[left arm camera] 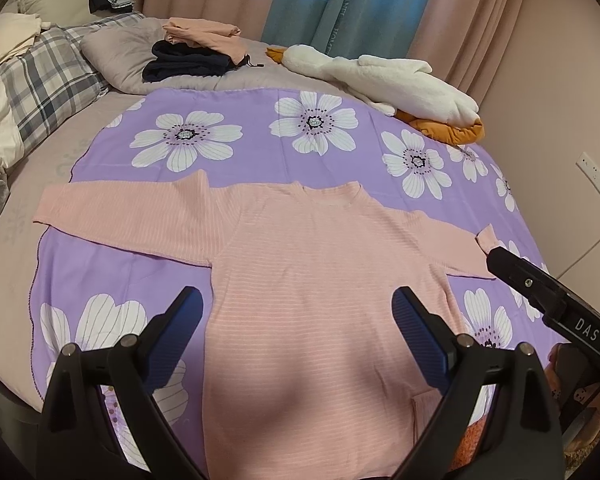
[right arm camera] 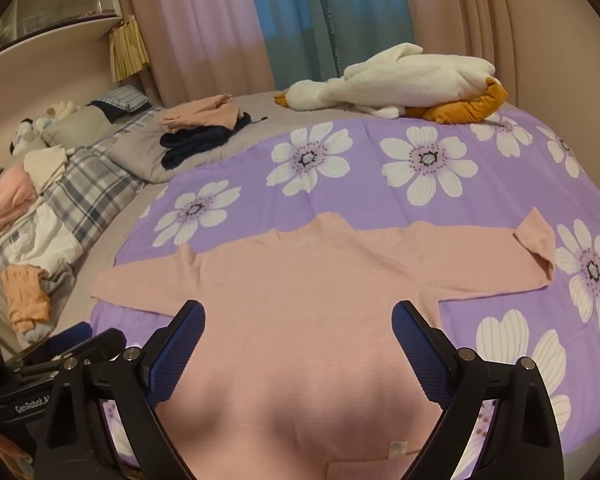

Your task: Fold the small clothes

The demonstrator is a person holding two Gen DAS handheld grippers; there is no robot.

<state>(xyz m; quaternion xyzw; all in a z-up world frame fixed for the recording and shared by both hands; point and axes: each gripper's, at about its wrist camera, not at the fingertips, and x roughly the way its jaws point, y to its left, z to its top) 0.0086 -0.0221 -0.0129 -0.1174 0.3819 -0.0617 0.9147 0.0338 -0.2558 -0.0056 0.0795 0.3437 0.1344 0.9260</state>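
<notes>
A pink ribbed sweater (left arm camera: 312, 264) is seen spread flat on a purple flowered sheet (left arm camera: 260, 128) over the bed, neckline toward the curtains and hem toward the cameras — its long axis, sleeve tip to sleeve tip, runs straight across both views. At far left, the left sleeve (left arm camera: 112, 216) is stretched out flat, its cuff reaching past the sheet's edge onto the grey bed cover. The left gripper (left arm camera: 298, 312) is held above the lower body of the garment, jaws spread wide and released, nothing between them; its left finger stands about over the sweater's side edge, just below the armpit. The right gripper (right arm camera: 298, 324) is poised likewise over the body, pointing down at a slant, jaws wide apart and empty, no cloth touched by the pads. Further right, the right sleeve (right arm camera: 496, 256) is laid out sideways, with its cuff (right arm camera: 538, 240) doubled back on itself — a fold that would probably need smoothing, or could be taken up in the first fold. Each sleeve is judged nearer to the gripper on its own side; the sleeves lie ahead of the jaws and outward from them. No fold of the body appears to have been made yet. Folded clothes (left arm camera: 196, 52) and a plush goose (left arm camera: 384, 76) are seen lying well beyond, near the curtains.
</notes>
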